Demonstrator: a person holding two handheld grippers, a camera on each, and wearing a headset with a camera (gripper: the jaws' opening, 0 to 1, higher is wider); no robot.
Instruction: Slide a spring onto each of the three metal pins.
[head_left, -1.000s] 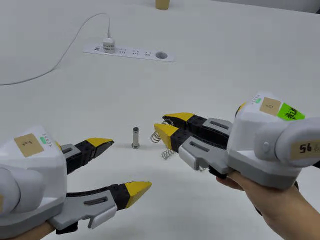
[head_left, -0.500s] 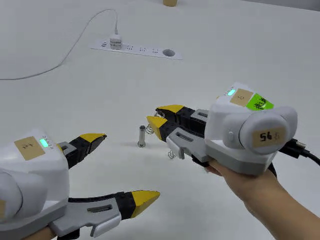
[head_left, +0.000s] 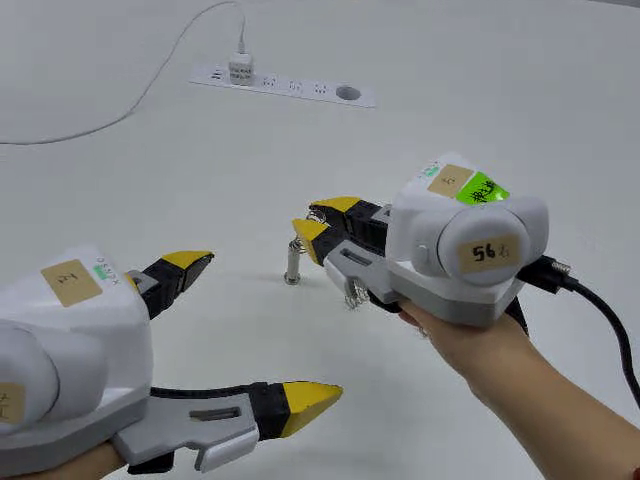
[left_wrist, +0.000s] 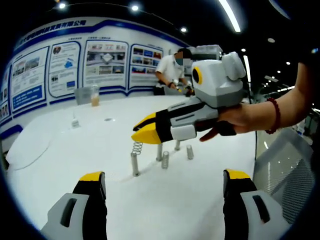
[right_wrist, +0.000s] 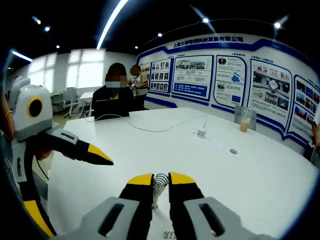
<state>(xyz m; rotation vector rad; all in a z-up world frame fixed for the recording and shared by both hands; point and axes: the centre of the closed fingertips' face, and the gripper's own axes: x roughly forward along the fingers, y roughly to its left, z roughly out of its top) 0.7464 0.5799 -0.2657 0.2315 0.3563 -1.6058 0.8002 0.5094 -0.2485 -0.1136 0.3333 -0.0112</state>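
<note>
Evidently the right gripper (head_left: 312, 218) pinches a spring (left_wrist: 137, 147) just above the upright pin (head_left: 293, 262) at mid-frame to thread it on, while the left gripper (head_left: 250, 328), jaws wide apart, hovers at lower left.

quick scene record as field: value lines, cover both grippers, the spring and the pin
left gripper: open, holding nothing
right gripper: shut on spring
spring position: just above the upright pin
loose spring: lying on table beneath right gripper
power strip: far side of table
</note>
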